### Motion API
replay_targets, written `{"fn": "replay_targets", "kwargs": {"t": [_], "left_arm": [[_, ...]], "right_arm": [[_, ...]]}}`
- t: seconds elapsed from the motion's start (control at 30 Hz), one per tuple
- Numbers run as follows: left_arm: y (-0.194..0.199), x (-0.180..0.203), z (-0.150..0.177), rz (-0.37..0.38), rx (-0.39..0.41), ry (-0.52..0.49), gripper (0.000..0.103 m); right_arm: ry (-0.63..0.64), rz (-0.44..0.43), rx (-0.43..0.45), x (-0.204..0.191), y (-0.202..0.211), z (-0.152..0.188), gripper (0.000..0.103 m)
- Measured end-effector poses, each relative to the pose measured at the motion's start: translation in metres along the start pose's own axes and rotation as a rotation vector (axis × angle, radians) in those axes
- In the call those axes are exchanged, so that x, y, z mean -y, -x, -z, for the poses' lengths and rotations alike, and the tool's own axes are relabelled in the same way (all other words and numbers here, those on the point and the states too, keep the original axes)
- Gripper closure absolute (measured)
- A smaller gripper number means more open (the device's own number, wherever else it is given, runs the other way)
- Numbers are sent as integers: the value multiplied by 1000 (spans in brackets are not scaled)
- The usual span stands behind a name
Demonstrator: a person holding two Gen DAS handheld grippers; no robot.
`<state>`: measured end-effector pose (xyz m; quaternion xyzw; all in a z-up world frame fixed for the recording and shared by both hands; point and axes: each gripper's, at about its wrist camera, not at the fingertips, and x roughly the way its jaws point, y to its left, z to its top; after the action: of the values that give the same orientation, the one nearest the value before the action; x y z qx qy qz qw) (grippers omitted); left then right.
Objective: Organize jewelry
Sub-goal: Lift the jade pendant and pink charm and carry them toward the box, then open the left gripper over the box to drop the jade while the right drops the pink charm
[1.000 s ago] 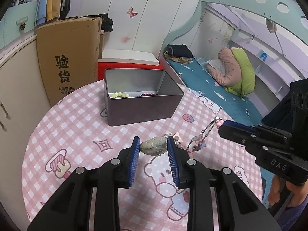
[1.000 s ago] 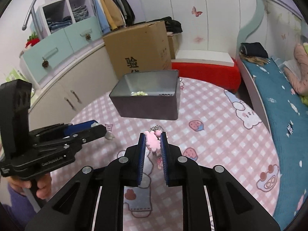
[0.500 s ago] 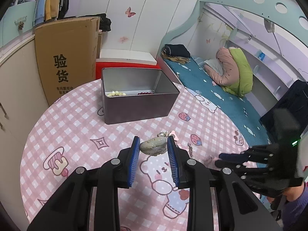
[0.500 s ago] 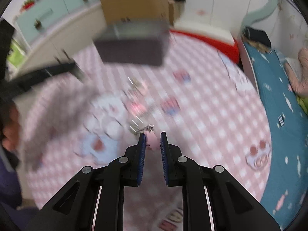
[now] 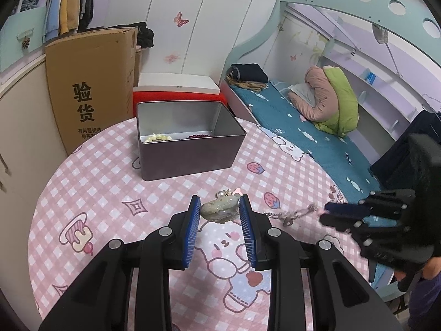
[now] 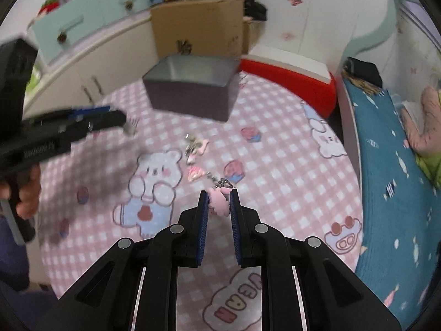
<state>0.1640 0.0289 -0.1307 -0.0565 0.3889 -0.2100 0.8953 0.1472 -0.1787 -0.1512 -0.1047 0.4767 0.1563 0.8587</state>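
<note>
My left gripper (image 5: 219, 207) is shut on a pale green jade pendant (image 5: 219, 209) and holds it over the pink checked tablecloth (image 5: 96, 182). My right gripper (image 6: 219, 201) is shut on a pink charm (image 6: 219, 204) whose silver chain (image 6: 217, 183) trails away over the cloth; the chain also shows in the left wrist view (image 5: 289, 215). An open metal tin (image 5: 187, 143) stands at the far side with pale beads (image 5: 158, 137) and dark red beads (image 5: 199, 136) inside. More charms (image 6: 195, 146) lie on the cloth between me and the tin.
A tall cardboard box (image 5: 91, 88) stands behind the table at the left, next to cream cabinets (image 6: 91, 63). A red stool (image 5: 179, 96) sits behind the tin. A bed (image 5: 303, 132) with teal sheet runs along the right.
My right gripper has pulled back toward the table's near right edge with the pink charm, dragging the chain. My left gripper has held the jade pendant almost still.
</note>
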Motion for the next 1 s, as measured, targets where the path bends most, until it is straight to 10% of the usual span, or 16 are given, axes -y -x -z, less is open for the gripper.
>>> {"fn": "replay_targets", "kwargs": {"t": [0.23, 1.0], "left_arm": [[0, 2, 1, 1, -2, -6, 76], [18, 10, -26, 64, 50, -18, 76]], "right_arm": [[20, 93, -24, 6, -10, 5, 86], [78, 18, 220, -19, 67, -44, 86]]}}
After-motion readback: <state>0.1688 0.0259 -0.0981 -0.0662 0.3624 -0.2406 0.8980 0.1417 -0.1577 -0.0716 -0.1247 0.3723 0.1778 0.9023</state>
